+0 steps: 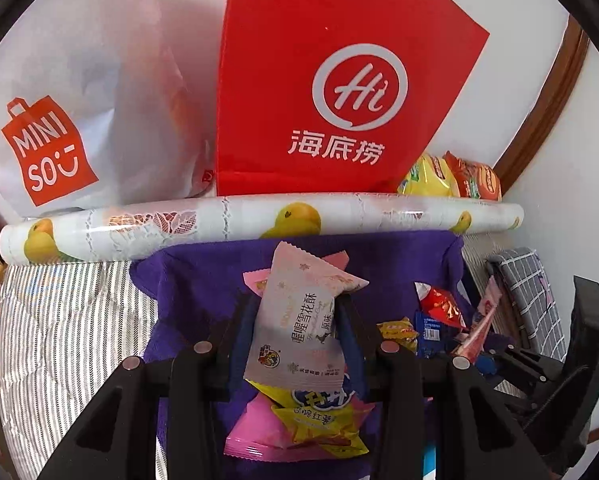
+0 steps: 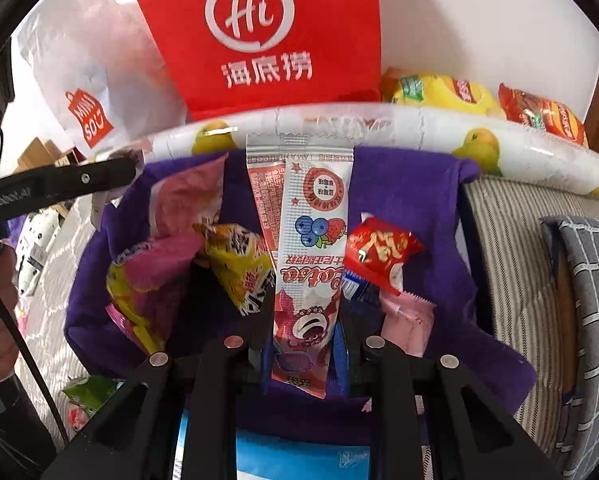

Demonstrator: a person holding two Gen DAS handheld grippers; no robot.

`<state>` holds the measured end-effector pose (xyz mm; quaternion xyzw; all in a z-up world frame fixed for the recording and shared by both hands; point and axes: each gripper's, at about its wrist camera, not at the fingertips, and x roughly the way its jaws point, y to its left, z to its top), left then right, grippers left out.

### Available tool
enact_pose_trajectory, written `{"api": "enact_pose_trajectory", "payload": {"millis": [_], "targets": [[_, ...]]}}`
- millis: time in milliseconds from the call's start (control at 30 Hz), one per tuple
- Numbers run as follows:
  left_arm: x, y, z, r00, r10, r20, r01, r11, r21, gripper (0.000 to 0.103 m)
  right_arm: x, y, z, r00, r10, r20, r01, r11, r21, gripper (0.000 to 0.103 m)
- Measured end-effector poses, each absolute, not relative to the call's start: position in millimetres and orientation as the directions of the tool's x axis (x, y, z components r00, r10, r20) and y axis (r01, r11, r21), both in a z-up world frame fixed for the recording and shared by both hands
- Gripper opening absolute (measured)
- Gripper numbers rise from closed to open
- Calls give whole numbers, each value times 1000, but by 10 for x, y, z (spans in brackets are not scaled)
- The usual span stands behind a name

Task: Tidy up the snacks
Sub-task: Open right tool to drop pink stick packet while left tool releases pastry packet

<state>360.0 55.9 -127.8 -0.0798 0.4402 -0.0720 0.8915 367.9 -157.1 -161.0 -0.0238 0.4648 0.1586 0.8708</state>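
My left gripper [image 1: 295, 312] is shut on a pale pink nougat packet [image 1: 299, 328], held above a purple cloth [image 1: 203, 280] strewn with snacks. Below it lie a yellow packet [image 1: 319, 420] and a bright pink packet [image 1: 255, 436]. My right gripper [image 2: 305, 312] is shut on a long pink-and-white strawberry snack stick [image 2: 313, 248], upright over the same purple cloth [image 2: 411, 184]. Around it lie a red packet [image 2: 379, 256], a yellow packet [image 2: 235, 260], a pink-yellow packet [image 2: 147, 280] and a pale pink packet [image 2: 407, 320]. The left gripper's finger [image 2: 59, 184] shows at that view's left.
A red Haidilao paper bag [image 1: 331, 80] and a white Miniso bag [image 1: 67, 120] stand behind a rolled duck-print sheet [image 1: 259, 220]. Yellow and orange snack bags [image 2: 479, 100] lie at the back right. A grey checked cushion [image 2: 587, 300] sits right, on striped bedding [image 1: 59, 320].
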Motion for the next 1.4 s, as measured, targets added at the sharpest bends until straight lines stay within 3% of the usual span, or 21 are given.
{"api": "enact_pose_trajectory", "payload": {"millis": [167, 300, 567, 800, 1400], "targets": [[3609, 574, -1293, 590, -186, -786, 44, 979, -199, 39, 3724, -1590, -1668, 500, 237, -833, -262, 958, 115, 28], [3607, 594, -1294, 581, -190, -791, 39, 978, -206, 39, 3733, -1620, -1648, 508, 241, -827, -256, 959, 123, 46], [3621, 528, -1344, 556, -189, -810, 47, 979, -196, 39, 3670, -1726, -1446, 583, 310, -751, -259, 947, 190, 57], [3634, 483, -1415, 524, -196, -829, 58, 979, -195, 39, 3677, -1757, -1403, 610, 302, -732, -232, 952, 199, 63], [3651, 426, -1460, 485, -200, -851, 81, 980, -184, 40, 3670, -1744, -1426, 609, 295, -736, -224, 954, 197, 63]]}}
